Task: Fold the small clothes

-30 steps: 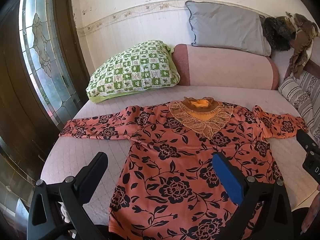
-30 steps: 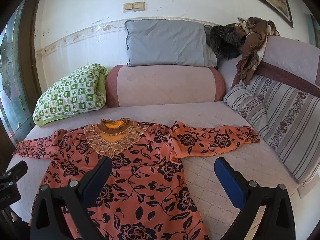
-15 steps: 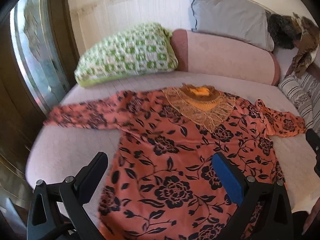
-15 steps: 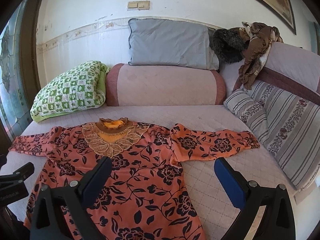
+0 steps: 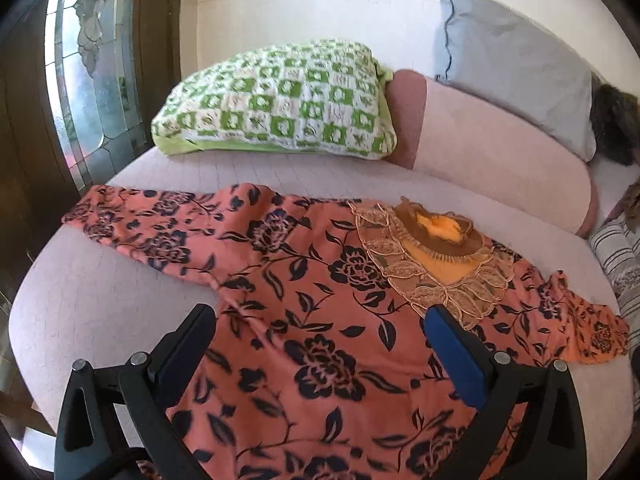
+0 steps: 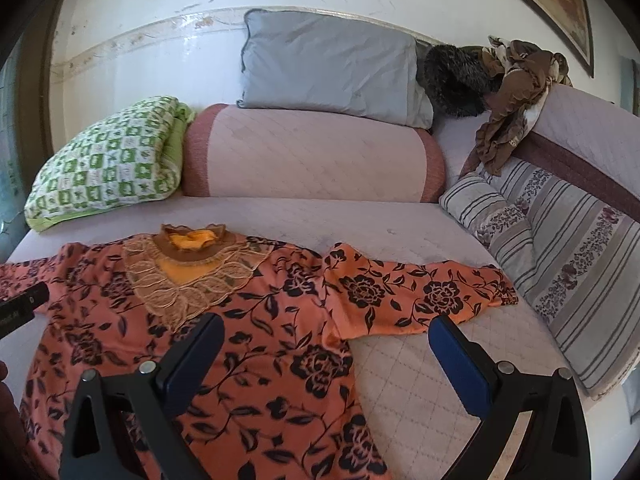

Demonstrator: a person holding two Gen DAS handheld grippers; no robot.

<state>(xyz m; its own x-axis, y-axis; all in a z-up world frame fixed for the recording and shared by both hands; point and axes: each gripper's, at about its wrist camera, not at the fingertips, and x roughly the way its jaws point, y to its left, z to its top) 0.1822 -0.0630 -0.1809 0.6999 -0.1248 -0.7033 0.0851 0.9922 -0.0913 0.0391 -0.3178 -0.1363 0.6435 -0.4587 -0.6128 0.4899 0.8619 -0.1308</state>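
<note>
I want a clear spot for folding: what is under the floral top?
The floral top lies flat on the pink quilted bed cover, sleeves spread. Whatever sits beneath its body is covered, so anything hidden there cannot be seen.

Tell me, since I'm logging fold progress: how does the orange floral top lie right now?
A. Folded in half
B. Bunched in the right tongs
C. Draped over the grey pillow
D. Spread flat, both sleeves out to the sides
D: the orange floral top lies flat on the bed with both sleeves stretched sideways.

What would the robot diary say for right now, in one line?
phase: pre-fold | blouse: flat on bed, sleeves spread | left tool: open, above blouse | right tool: open, empty
</note>
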